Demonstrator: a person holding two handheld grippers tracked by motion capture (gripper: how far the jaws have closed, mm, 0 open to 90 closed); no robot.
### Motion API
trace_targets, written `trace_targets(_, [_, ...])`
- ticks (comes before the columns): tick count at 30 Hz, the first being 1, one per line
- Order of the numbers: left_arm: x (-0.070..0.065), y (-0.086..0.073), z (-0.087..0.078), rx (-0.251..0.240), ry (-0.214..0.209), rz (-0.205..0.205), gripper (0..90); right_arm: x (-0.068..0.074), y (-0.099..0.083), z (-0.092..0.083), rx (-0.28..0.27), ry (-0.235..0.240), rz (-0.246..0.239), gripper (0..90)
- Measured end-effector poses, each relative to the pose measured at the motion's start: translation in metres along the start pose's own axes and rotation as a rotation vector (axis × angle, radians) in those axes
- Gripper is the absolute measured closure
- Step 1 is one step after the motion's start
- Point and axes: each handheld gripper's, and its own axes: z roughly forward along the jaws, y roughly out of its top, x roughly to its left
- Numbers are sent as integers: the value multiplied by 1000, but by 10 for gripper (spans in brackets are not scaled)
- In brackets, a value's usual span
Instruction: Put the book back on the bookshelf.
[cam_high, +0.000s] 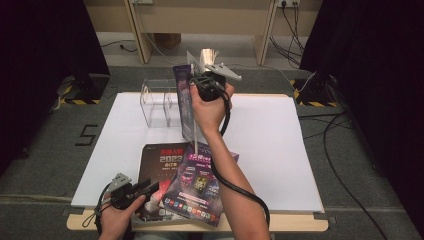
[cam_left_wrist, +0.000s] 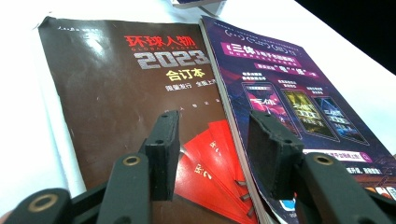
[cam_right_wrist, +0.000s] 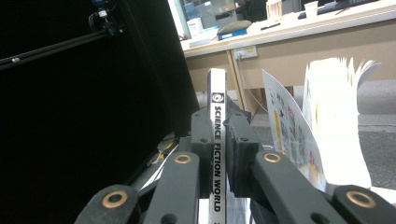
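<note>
Honestly, clamped only on the spine, the right hand-held gripper (cam_right_wrist: 218, 154) could let the fanning Science Fiction World magazine (cam_right_wrist: 217, 140) swing and snag the clear acrylic rack (cam_high: 157, 102) below it.

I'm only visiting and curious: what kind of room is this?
Probably an office or lab corner set up for recording: a white table flanked by black curtains, cables on grey carpet, and a desk with office clutter behind.
</note>
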Motion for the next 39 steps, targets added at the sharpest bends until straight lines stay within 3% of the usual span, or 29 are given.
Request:
trace_targets(13, [0,0,0,-1,-3,0,538,2,11,14,-21,-6,-2,837])
trace_targets(27, [0,0,0,0,-9,-2,538,-1,15,46,-53,-47,-4,836])
trace_targets(33, [0,-1,0,2,-11,-1,538,-1,0,58,-45,-64,-29,834])
trace_targets(39, [0,-1,0,2,-8,0,538,3,-10,44,-50,-62,-70,832])
